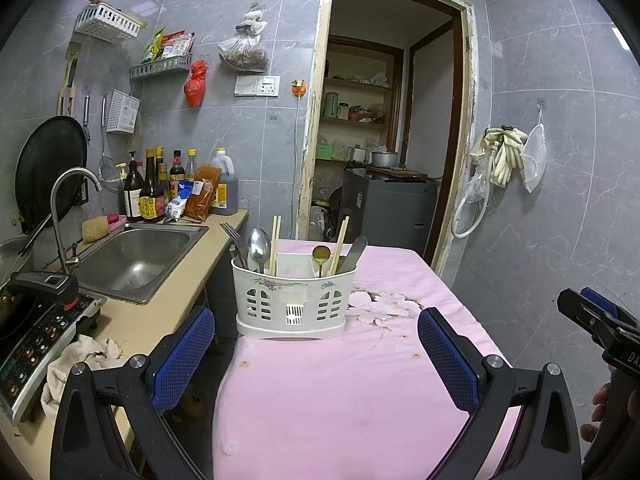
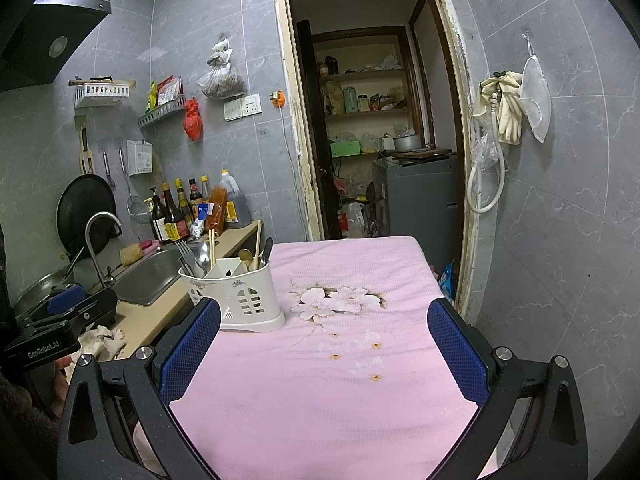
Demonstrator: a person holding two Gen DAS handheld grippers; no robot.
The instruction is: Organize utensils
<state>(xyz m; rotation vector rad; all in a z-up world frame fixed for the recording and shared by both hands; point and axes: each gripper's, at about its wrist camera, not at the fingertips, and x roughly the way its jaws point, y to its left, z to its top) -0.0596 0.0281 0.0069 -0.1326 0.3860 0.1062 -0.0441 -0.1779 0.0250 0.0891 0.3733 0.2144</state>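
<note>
A white plastic utensil caddy (image 1: 294,300) (image 2: 240,296) stands upright on the pink flowered cloth of the table (image 1: 340,392) (image 2: 340,380). Its left side holds forks (image 1: 236,240), a steel spoon (image 1: 259,245) and a pair of chopsticks (image 1: 275,245). Its right side holds a gold spoon (image 1: 321,256), another pair of chopsticks (image 1: 340,246) and a knife handle (image 1: 355,252). My left gripper (image 1: 316,354) is open, low over the cloth, just short of the caddy. My right gripper (image 2: 324,354) is open too, with the caddy ahead of its left finger. Neither holds anything.
A counter runs along the left of the table with a steel sink (image 1: 140,256), a curved tap (image 1: 68,208), an induction cooker (image 1: 40,332), a crumpled rag (image 1: 80,360) and sauce bottles (image 1: 160,188). An open doorway (image 1: 384,140) lies behind the table. A tiled wall is on the right.
</note>
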